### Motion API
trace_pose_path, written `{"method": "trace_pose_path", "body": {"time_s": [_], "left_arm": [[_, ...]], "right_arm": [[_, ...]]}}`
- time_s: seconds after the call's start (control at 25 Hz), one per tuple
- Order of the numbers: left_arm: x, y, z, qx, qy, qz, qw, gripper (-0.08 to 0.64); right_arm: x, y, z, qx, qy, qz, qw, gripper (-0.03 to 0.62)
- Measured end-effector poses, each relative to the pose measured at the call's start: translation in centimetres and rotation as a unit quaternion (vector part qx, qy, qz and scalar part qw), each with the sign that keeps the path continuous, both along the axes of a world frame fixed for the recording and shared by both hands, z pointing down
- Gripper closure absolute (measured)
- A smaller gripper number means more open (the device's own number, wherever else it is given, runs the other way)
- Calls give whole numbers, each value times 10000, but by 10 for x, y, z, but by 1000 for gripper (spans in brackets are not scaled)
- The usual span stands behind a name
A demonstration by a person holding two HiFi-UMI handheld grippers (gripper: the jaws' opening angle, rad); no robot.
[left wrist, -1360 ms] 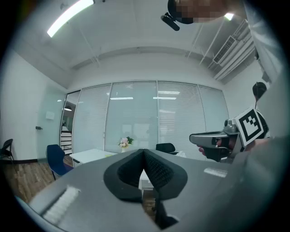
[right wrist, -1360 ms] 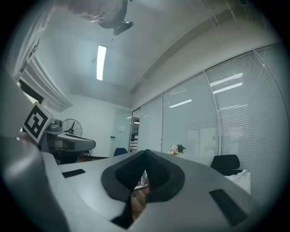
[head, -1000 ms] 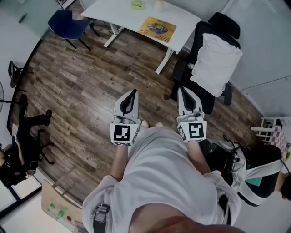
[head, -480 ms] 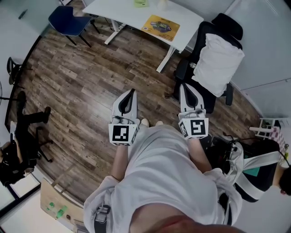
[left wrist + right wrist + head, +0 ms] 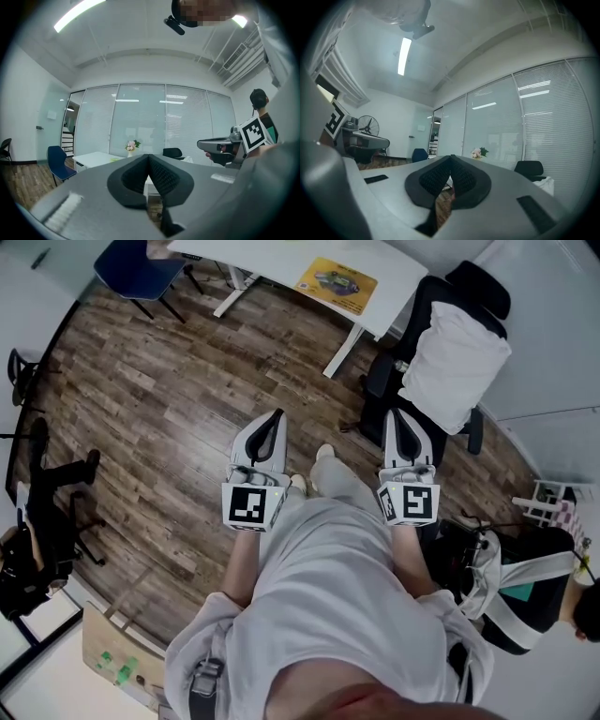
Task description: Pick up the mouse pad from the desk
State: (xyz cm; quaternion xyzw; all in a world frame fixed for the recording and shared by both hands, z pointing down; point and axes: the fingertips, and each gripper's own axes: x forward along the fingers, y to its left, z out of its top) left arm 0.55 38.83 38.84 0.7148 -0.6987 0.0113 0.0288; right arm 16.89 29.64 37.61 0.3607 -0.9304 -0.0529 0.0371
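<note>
The mouse pad [image 5: 337, 285], yellow with a printed picture, lies flat near the right end of the white desk [image 5: 281, 263] at the top of the head view. Both grippers are held level in front of the person's body, well short of the desk. My left gripper [image 5: 274, 416] [image 5: 148, 157] is shut with nothing between its black pads. Shut and empty too is my right gripper [image 5: 397, 415] [image 5: 451, 157]. The mouse pad does not show in either gripper view, though the desk top [image 5: 96, 159] appears beyond the left jaws.
A black office chair [image 5: 427, 404] holding a white cushion [image 5: 455, 362] stands right of the desk. A blue chair [image 5: 141, 268] sits at its left end. Another person [image 5: 534, 601] is at the lower right. Wooden floor [image 5: 169, 427] lies between me and the desk.
The desk and mouse pad have slid toward the top of the head view, and one of the person's feet now shows ahead between the grippers. Both grippers stay shut.
</note>
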Motion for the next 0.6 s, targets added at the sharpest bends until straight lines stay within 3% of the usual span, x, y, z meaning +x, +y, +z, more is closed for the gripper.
{"method": "trace_pose_path", "body": {"time_s": [0.32,0.6], "left_arm": [[-24,-63,14,-292,-111,-147,9994,572],[-51,-168,33,-501,-328,-203,9980,572]], "right_arm": [[-21,-77,13,-148,-200,3,9997,592],[-34,-184,19,-226,-334,-5,9992,592]]}}
